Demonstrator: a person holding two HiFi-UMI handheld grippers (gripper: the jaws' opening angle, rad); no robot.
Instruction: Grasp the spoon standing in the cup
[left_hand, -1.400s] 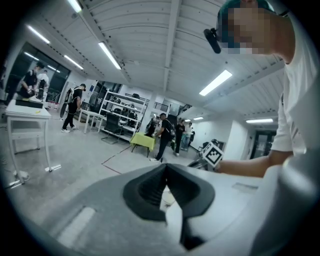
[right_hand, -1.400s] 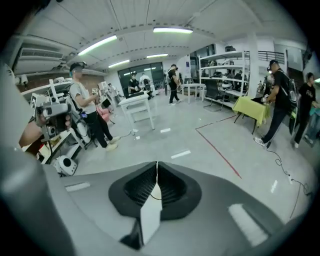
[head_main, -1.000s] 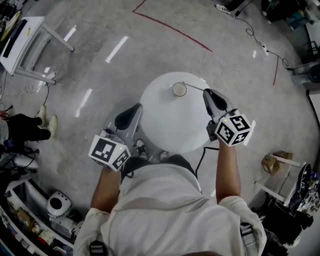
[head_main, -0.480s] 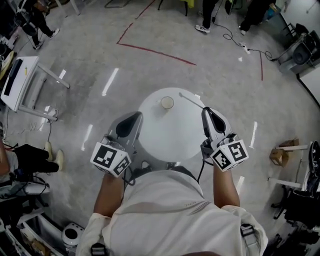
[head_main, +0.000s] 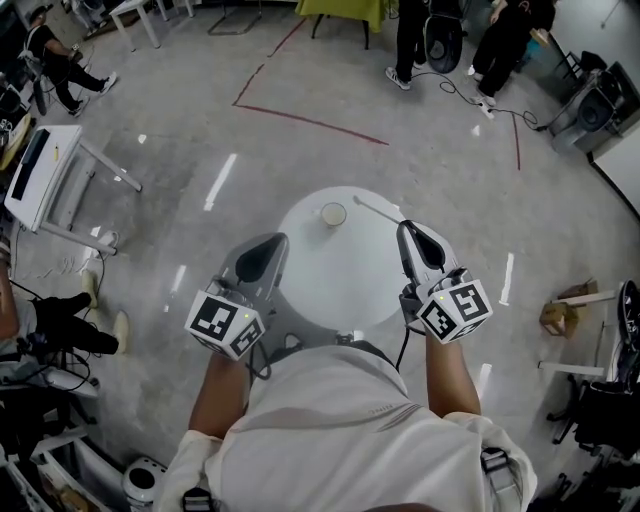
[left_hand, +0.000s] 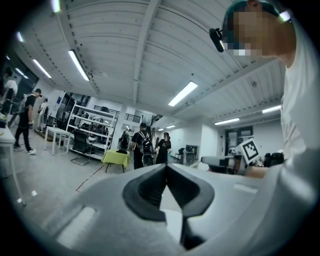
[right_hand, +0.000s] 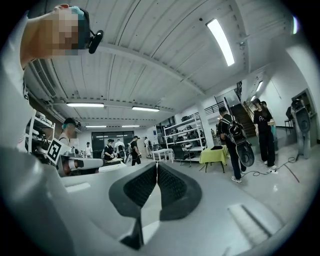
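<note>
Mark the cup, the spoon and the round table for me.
cup (head_main: 333, 214), head view, its open mouth
spoon (head_main: 376, 209), head view, middle of its handle
round white table (head_main: 325, 275), head view, bare top

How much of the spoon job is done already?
Done: the spoon is out of the cup, which stands alone on the round table. In hand: the right gripper has its jaws shut and the spoon's near end sits at its tips, so it looks gripped, sticking out over the table. Left to do: nothing much, just keep hold. The left gripper is shut and empty.
</note>
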